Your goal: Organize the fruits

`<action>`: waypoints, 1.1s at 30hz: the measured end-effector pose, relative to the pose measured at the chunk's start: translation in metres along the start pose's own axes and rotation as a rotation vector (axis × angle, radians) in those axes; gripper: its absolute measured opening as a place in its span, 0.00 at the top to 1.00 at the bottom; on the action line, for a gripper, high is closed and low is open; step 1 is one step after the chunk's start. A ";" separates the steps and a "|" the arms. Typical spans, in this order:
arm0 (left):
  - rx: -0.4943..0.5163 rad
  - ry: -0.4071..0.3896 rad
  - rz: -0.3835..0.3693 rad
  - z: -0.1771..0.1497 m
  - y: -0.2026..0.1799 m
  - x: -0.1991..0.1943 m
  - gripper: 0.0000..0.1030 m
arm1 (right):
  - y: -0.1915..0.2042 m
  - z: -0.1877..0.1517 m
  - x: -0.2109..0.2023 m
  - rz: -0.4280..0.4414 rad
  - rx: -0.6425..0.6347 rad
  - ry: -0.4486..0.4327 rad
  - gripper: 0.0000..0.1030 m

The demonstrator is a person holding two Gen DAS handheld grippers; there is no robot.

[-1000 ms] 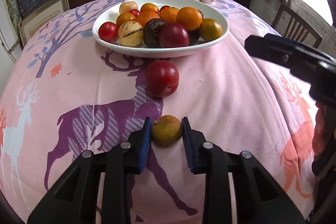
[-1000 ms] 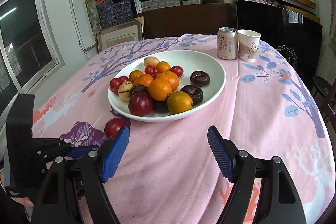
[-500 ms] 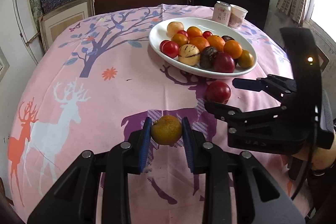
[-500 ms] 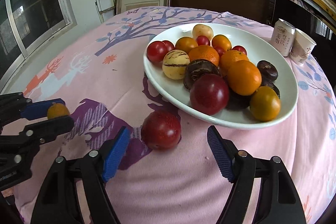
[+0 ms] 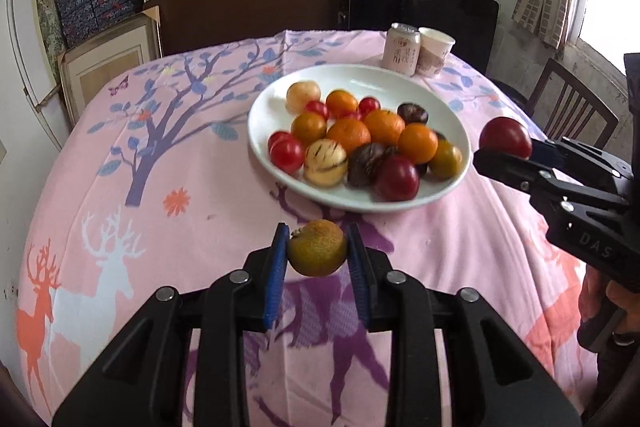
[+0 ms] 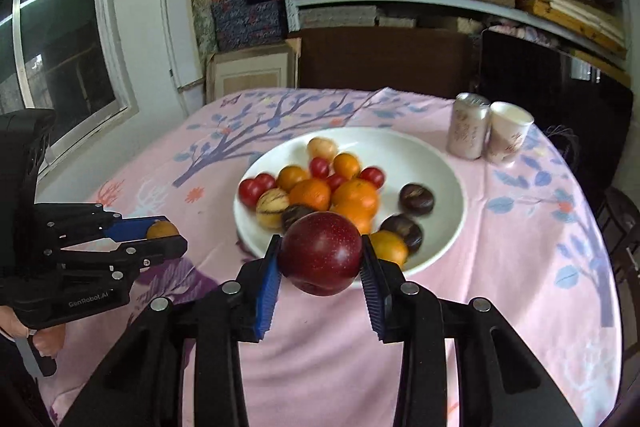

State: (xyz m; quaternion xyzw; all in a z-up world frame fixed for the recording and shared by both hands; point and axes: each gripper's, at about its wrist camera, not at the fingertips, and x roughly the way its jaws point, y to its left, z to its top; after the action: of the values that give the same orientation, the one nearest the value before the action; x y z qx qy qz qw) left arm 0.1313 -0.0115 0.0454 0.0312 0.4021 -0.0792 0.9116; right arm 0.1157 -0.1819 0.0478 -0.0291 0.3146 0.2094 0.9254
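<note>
Left wrist view: left gripper (image 5: pixel 318 254) is clamping a small brown-yellow fruit (image 5: pixel 317 253) between its blue pads, held above the pink cloth (image 5: pixel 200 187), just short of the plate (image 5: pixel 360 197). Plate is carrying oranges, tomatoes, plums and dark fruits. Right gripper (image 5: pixel 510 151) is entering from the right edge, pinching a plum (image 5: pixel 505 137), beside the plate rim. Can (image 5: pixel 400 48) and cup (image 5: pixel 435 52) are standing touching behind the plate.

Right wrist view: right gripper (image 6: pixel 320 259) is gripping the plum (image 6: pixel 321 253), lifted off the cloth (image 6: pixel 500 267) over the near plate (image 6: pixel 440 155) rim. Left gripper (image 6: pixel 162 233) is showing at left, fingers narrow around the fruit (image 6: pixel 161 229)
</note>
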 end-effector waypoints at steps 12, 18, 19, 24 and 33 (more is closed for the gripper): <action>-0.132 0.035 0.100 0.088 -0.005 0.091 0.72 | -0.036 0.039 0.072 -0.064 0.074 0.018 0.50; -0.142 -0.018 0.177 0.082 0.001 0.072 0.21 | -0.042 0.028 0.050 -0.068 0.116 -0.028 0.30; -0.139 -0.010 0.178 0.080 0.001 0.068 0.20 | -0.043 0.025 0.044 -0.064 0.121 -0.027 0.29; -0.175 -0.049 0.180 0.055 0.004 0.036 0.11 | -0.041 0.004 0.013 -0.047 0.145 -0.011 0.11; -0.185 -0.053 0.187 0.000 0.005 0.002 0.10 | -0.008 -0.038 -0.009 -0.106 0.093 0.074 0.04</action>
State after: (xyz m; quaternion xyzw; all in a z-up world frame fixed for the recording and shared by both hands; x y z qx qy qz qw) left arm 0.1333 -0.0065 0.0436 -0.0180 0.3788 0.0427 0.9243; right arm 0.0914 -0.1994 0.0221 -0.0104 0.3561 0.1441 0.9232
